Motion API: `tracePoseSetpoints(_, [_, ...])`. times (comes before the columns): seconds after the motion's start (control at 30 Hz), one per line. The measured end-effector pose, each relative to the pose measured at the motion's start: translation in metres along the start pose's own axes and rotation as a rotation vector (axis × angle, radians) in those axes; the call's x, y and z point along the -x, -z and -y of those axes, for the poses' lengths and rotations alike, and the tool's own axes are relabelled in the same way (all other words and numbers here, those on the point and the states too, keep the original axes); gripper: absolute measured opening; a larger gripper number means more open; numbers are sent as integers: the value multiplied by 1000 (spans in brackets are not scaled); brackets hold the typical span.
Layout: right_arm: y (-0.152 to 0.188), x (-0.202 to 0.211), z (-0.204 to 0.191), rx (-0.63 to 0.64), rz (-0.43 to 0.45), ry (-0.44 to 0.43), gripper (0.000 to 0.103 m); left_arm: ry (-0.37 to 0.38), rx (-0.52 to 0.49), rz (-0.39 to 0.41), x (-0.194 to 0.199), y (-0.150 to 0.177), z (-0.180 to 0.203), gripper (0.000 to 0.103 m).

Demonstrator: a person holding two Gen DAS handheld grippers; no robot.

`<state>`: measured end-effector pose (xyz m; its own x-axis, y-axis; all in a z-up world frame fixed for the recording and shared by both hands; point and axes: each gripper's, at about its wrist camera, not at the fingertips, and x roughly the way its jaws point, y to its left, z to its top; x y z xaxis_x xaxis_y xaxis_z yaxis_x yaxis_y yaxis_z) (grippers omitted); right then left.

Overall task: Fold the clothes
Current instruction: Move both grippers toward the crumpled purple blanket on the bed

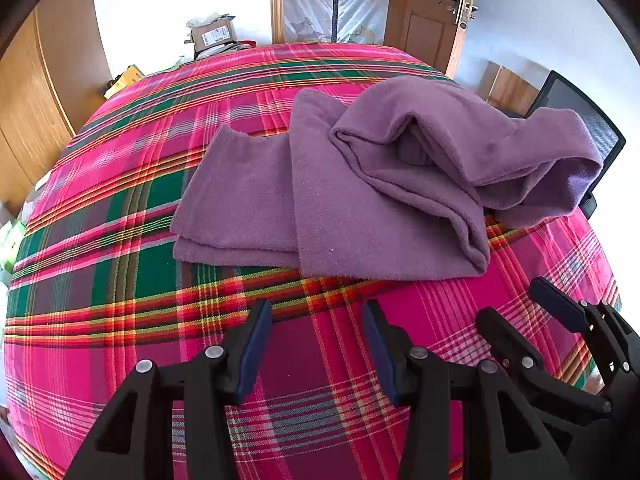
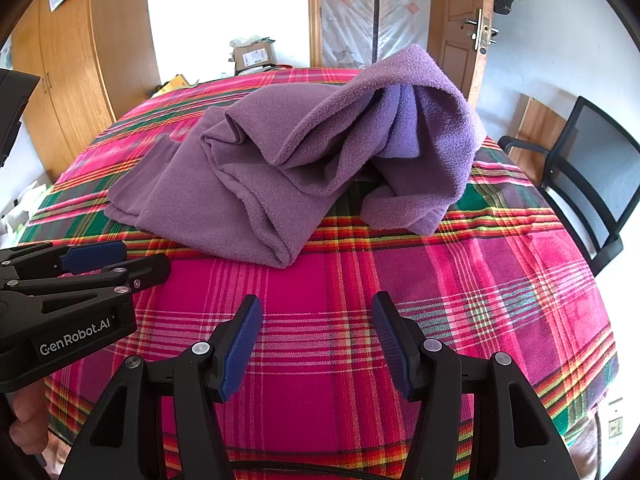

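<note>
A purple garment [image 1: 360, 200] of soft fleece lies on a bed covered by a plaid blanket [image 1: 120, 280] in pink, green and red; the garment sits toward the far half of the bed, partly flattened on its left and bunched into loose folds on its right. In the left wrist view its flat part spreads in two overlapping panels, while a rolled, tube-like part drapes toward the right edge of the bed; in the right wrist view that bunched part [image 2: 400, 128] rises in a hump, and whether it is a sleeve or a leg cannot be told from the folds.

The left hand-held gripper [image 1: 316, 348] hangs above bare blanket just short of the garment's near edge, its blue-padded jaws spread wide with nothing between them; the right hand-held gripper [image 2: 316, 344] hangs beside it, also spread wide and empty, above the blanket and clear of the cloth. Each one shows in the other's view, near together, and part of a hand [image 2: 28, 420] grips the left one's handle.

Beyond the bed stand a wooden wardrobe [image 2: 60, 92], a cardboard box [image 2: 252, 56], a wooden door [image 2: 460, 32] with a metal handle, and a black mesh chair [image 2: 592, 184] at the right.
</note>
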<state>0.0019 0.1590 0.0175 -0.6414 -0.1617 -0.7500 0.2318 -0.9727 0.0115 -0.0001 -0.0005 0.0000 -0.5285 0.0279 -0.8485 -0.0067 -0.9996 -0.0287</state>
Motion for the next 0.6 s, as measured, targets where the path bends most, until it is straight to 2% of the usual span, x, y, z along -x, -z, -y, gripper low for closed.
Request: tracePoseSetpoints(0.6, [5,-3,-1,5,5,1,60,-8,-2,3,-1,1,0,48])
